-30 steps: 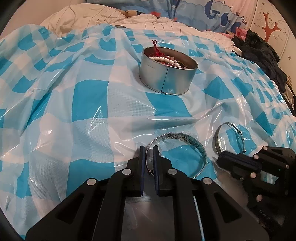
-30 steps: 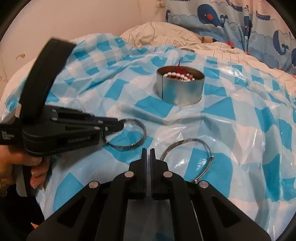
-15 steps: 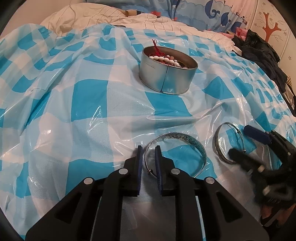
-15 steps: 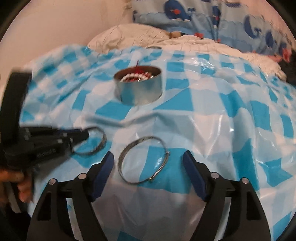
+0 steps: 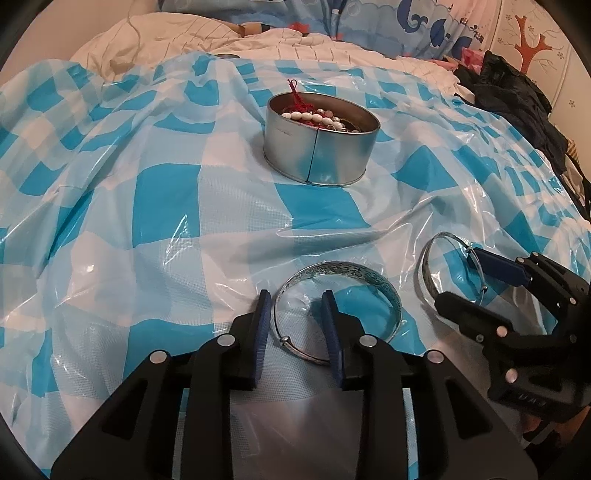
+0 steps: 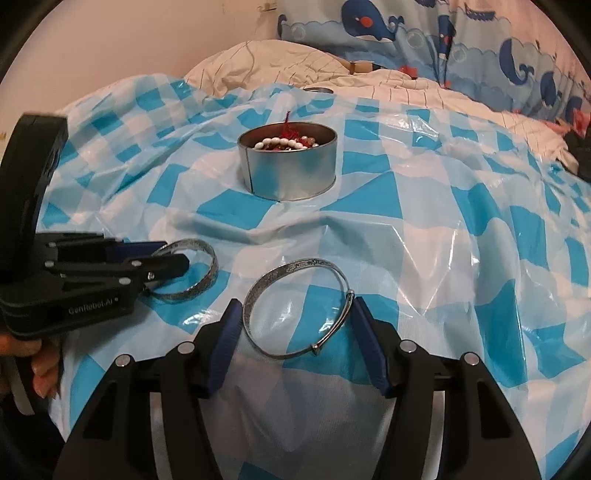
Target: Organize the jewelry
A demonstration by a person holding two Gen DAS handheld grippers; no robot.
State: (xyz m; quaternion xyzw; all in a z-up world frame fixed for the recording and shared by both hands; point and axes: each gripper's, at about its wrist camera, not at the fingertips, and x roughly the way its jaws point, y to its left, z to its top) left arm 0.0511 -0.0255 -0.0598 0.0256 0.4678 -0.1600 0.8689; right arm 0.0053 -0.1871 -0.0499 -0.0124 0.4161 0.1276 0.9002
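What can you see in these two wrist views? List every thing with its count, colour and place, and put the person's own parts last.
Round tin: 1, silver, on the checked sheet, beyond both bangles.
Beads in the tin: one white strand showing, with red cord and darker pieces I cannot tell apart.
Wide bangle: 1, silver, patterned, flat on the sheet, its near rim between the open left fingers.
Thin bangle: 1, silver, flat on the sheet between the open right fingers.
Plastic sheet: 1, blue and white checks, wrinkled, covering the bed.
Bedding: white, behind the sheet.
Whale-print fabric: blue, along the back.
Dark clothes: black heap, far right.
Left gripper: black, blue pads.
Right gripper: black, blue pads.
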